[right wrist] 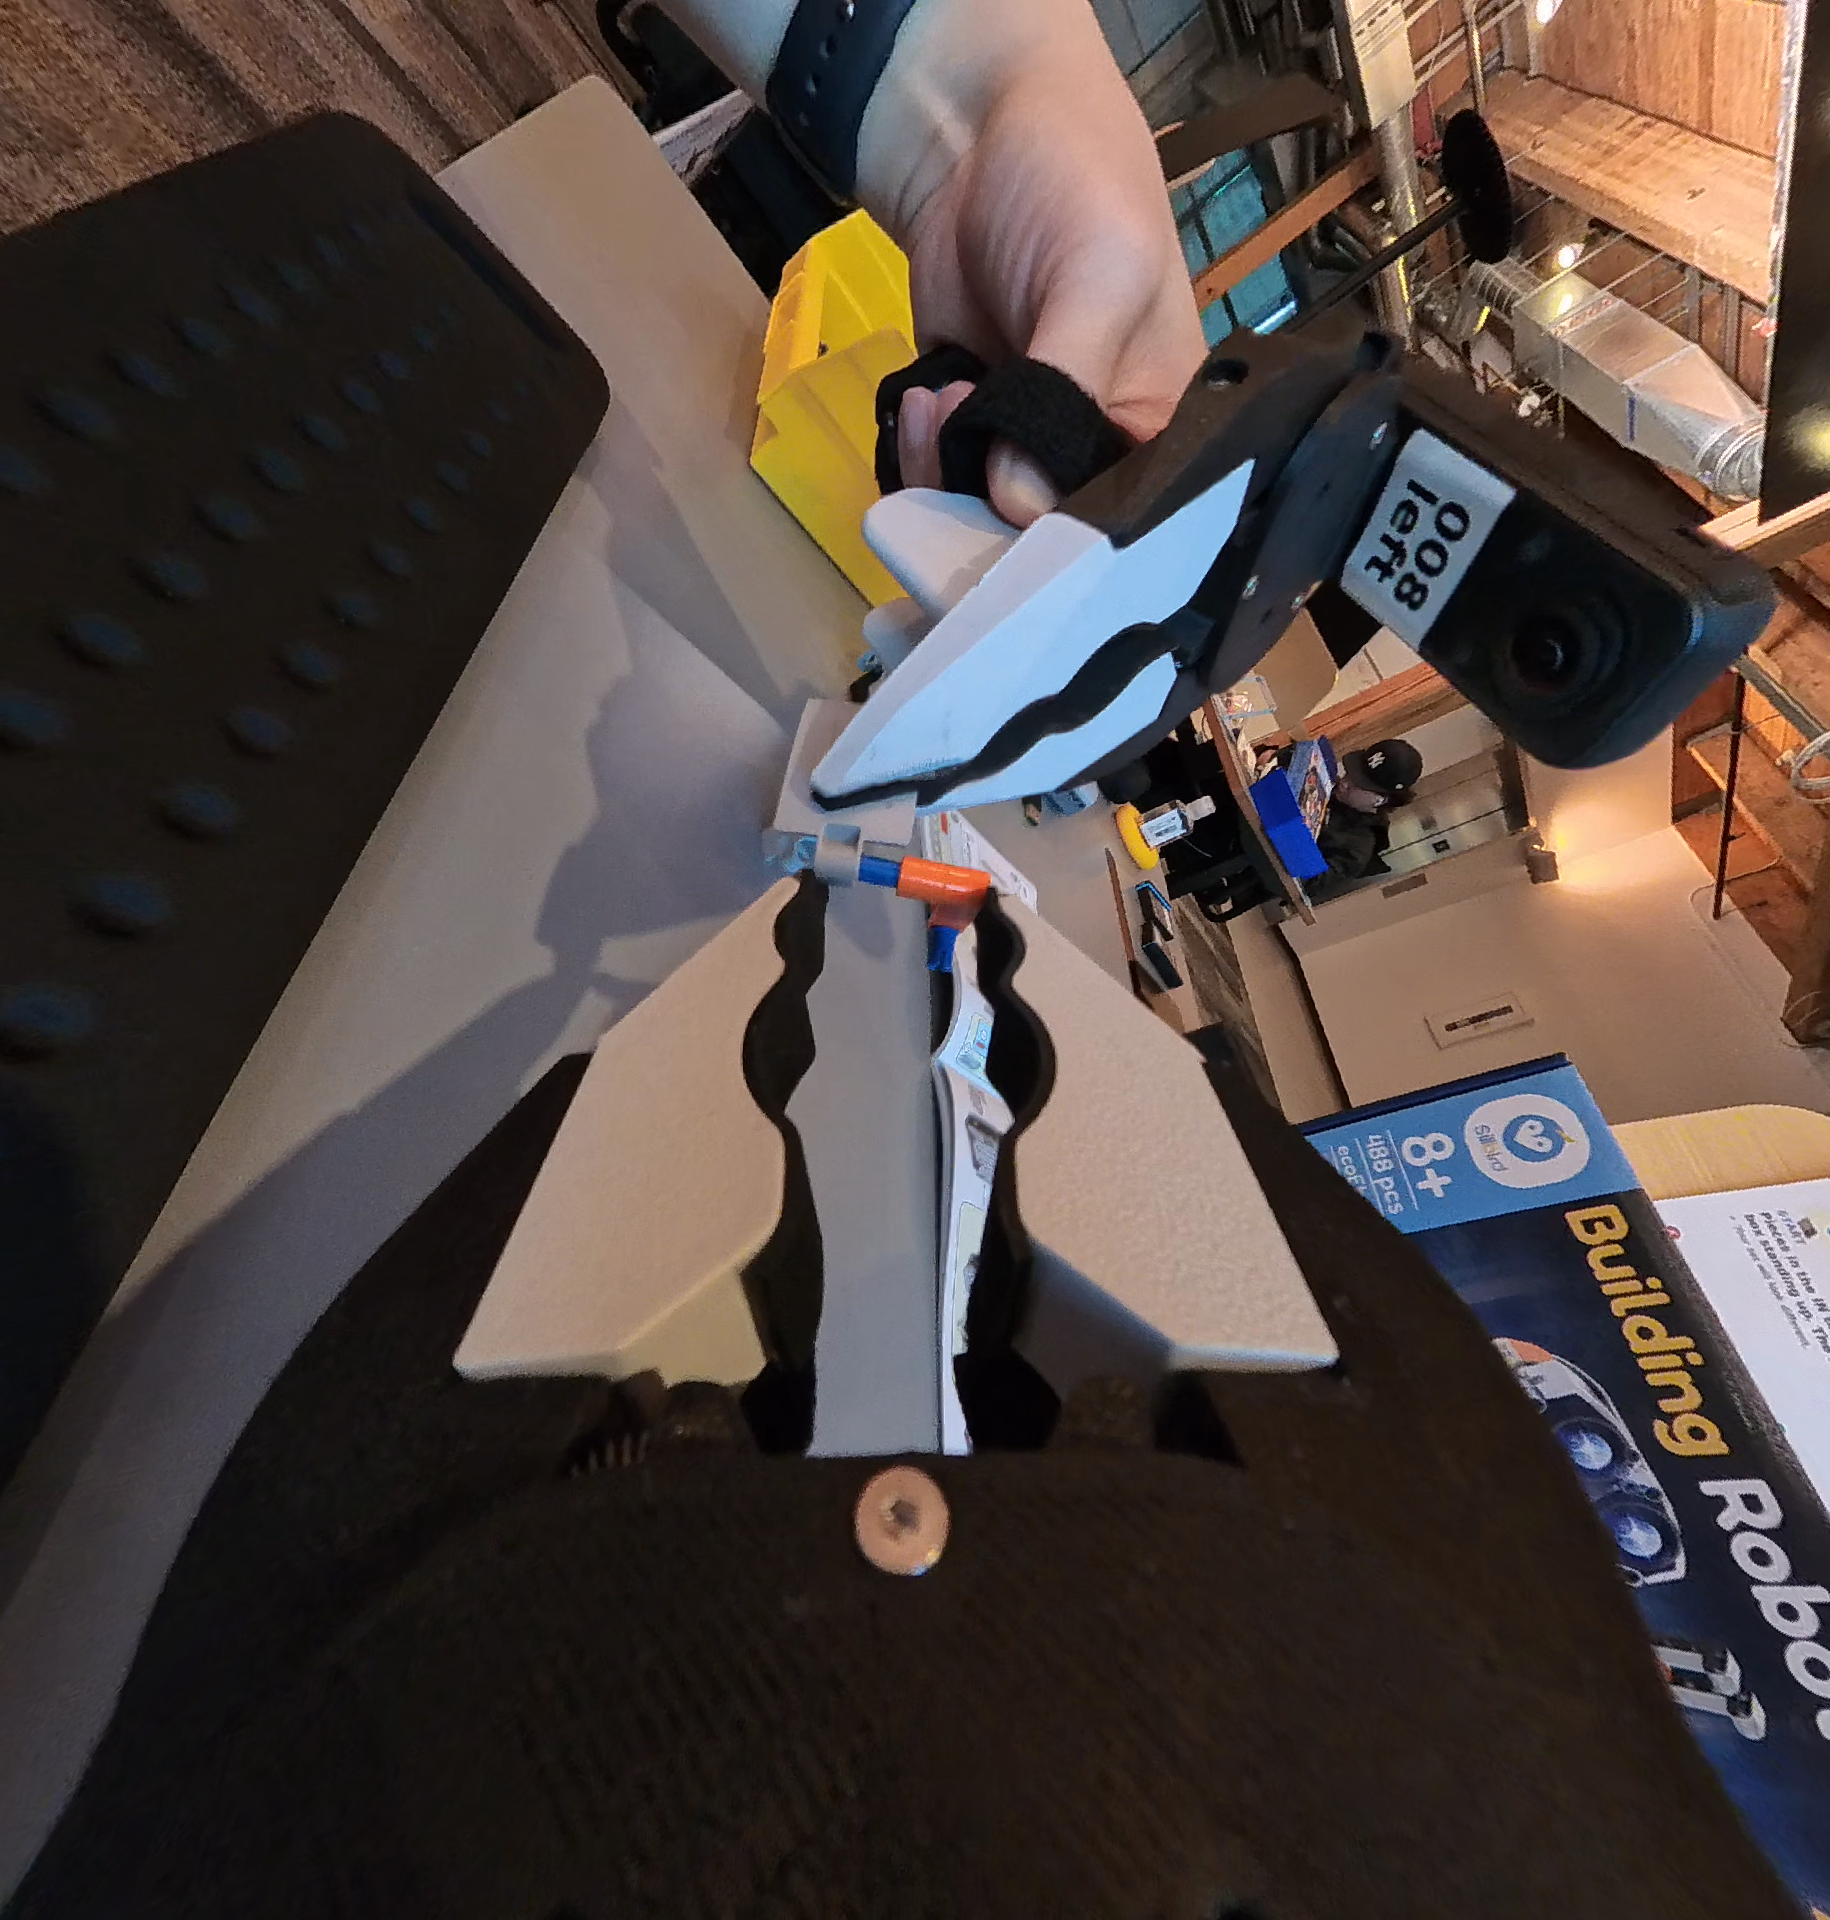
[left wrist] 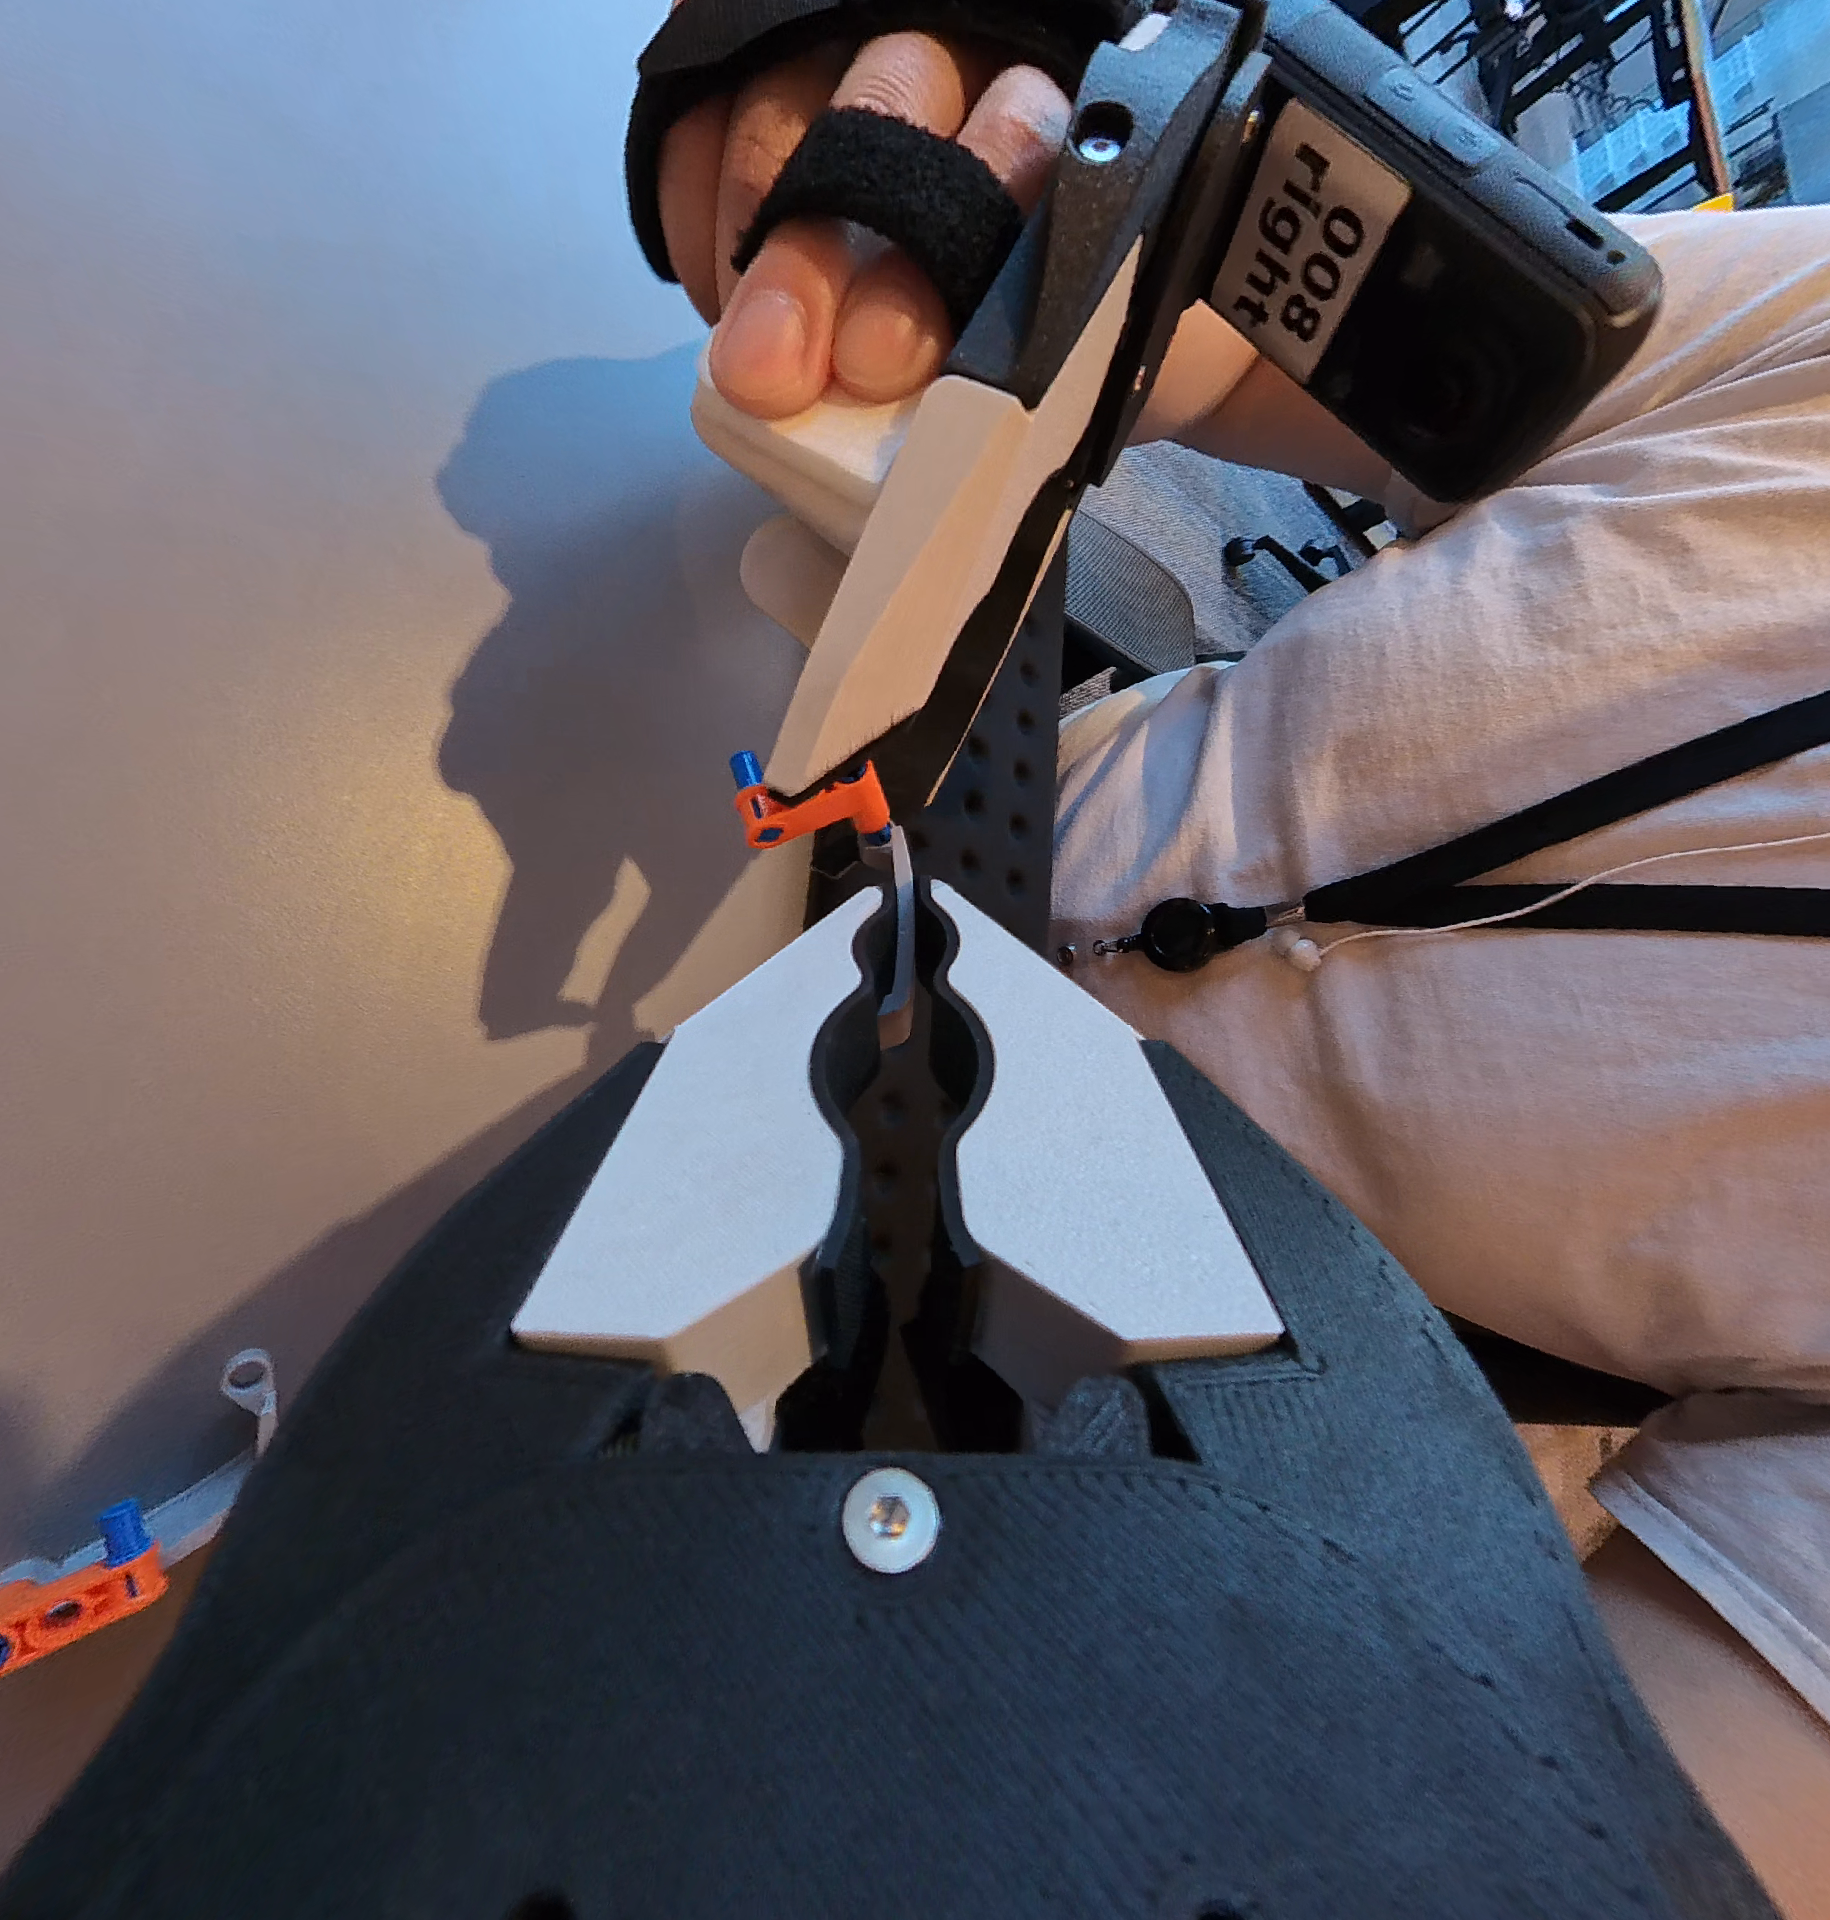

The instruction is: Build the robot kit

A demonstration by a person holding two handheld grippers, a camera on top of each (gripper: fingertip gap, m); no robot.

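Observation:
My left gripper [left wrist: 903, 899] is shut on a thin grey curved beam [left wrist: 898, 935] that stands up between its fingertips. My right gripper [left wrist: 823, 784] comes down from above and is shut on a small orange connector [left wrist: 807, 812] with blue pins; one pin meets the top of the grey beam. In the right wrist view my right gripper [right wrist: 890, 899] has the orange connector [right wrist: 942, 883] at its right fingertip. There the left gripper [right wrist: 869, 795] pinches the grey beam [right wrist: 838, 847] from above. Both hold the joined pieces above the white table [left wrist: 215, 623].
A second orange-and-grey assembly [left wrist: 59, 1600] with a blue pin lies on the table at lower left. A person's white-shirted body [left wrist: 1462, 935] with a black lanyard is at right. A yellow bin [right wrist: 838, 395], a blue kit box [right wrist: 1513, 1247], a booklet [right wrist: 968, 1091] and a black perforated panel [right wrist: 215, 520] lie around. Both grippers' tips are close together, under 4 cm apart.

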